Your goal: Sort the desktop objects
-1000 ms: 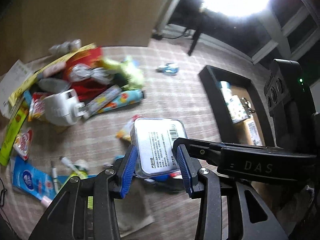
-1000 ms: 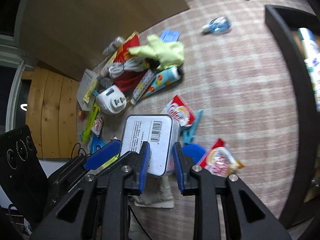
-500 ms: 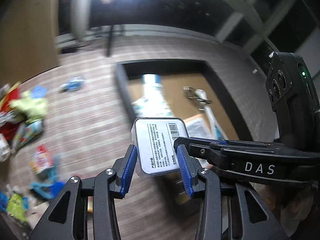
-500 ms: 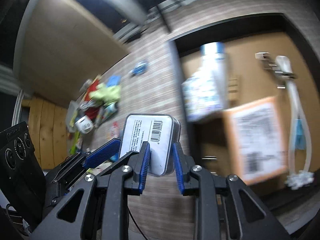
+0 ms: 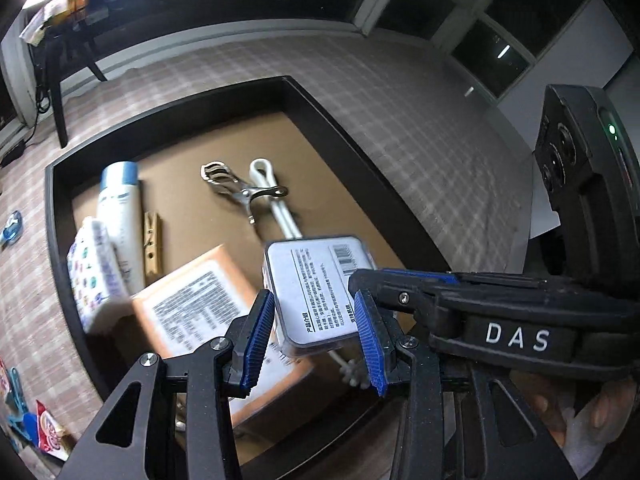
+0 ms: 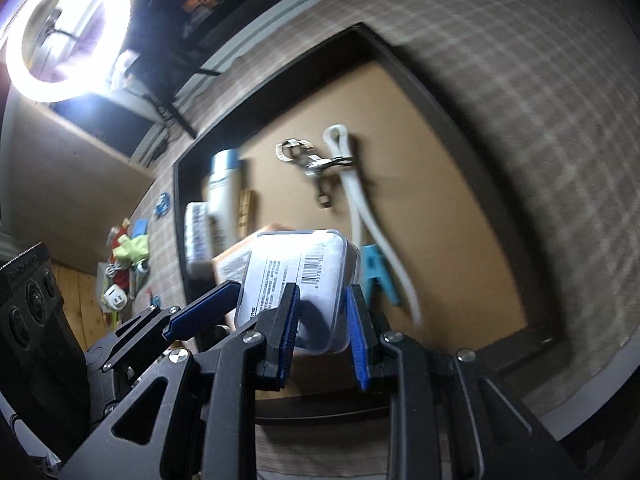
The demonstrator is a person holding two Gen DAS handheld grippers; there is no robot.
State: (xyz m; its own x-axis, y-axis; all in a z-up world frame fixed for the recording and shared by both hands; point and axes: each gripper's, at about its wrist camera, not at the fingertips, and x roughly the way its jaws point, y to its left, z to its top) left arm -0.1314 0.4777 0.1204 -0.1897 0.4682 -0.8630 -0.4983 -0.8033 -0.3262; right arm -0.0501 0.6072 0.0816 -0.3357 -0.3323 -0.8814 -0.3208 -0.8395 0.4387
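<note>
Plastic case with the barcode label hangs above the black tray, over the orange box; left claw stands spread, pads apparently clear of it; right claw looks to pinch its near edge, though blur hides the contact; such a shallow hold could slip, dropping it onto the white tongs.
</note>
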